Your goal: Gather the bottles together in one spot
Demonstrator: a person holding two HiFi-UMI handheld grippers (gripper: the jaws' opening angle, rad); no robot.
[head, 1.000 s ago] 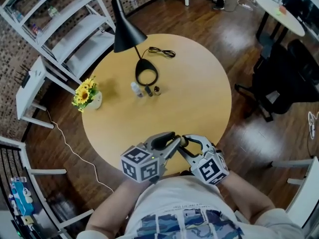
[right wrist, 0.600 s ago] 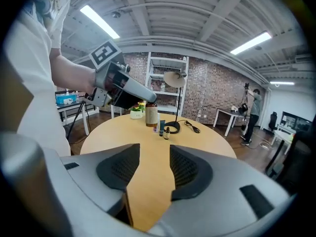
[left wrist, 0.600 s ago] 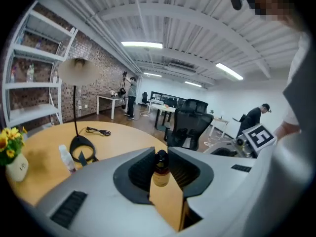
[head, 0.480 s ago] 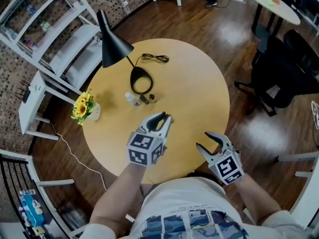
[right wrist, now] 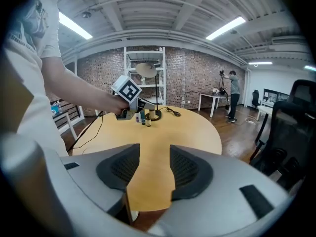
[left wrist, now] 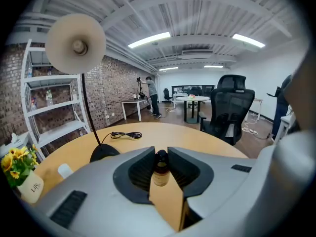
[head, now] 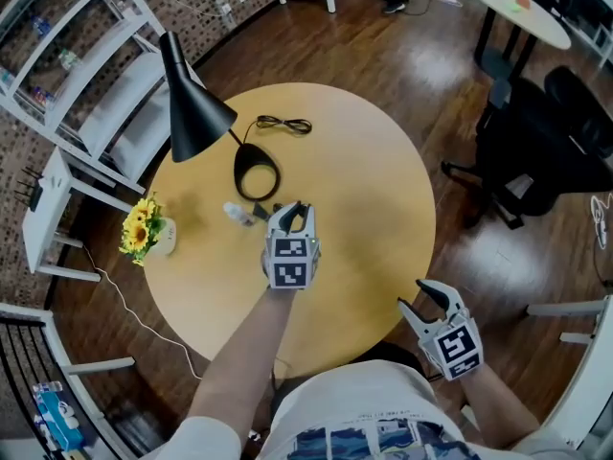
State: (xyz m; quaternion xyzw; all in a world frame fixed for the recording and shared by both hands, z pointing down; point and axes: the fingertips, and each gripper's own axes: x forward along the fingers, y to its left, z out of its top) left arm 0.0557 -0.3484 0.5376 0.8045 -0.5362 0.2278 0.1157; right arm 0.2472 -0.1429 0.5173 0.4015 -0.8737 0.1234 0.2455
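right now my left gripper is stretched over the table to the near side of the lamp base, because that's where the bottles stand. its jaws have just been closing to a narrow gap, and the small brown bottle stands upright right at their tips, framed between them. i judge the pads aren't pressing on it yet. the narrow gap suits a slim bottle with neighbours close by. the white bottle sits just near-left of the lamp base. my right gripper hangs well apart from the lamp base, off the table's near edge. its jaws have just been opening and are moderately apart with nothing between them, out of the way.
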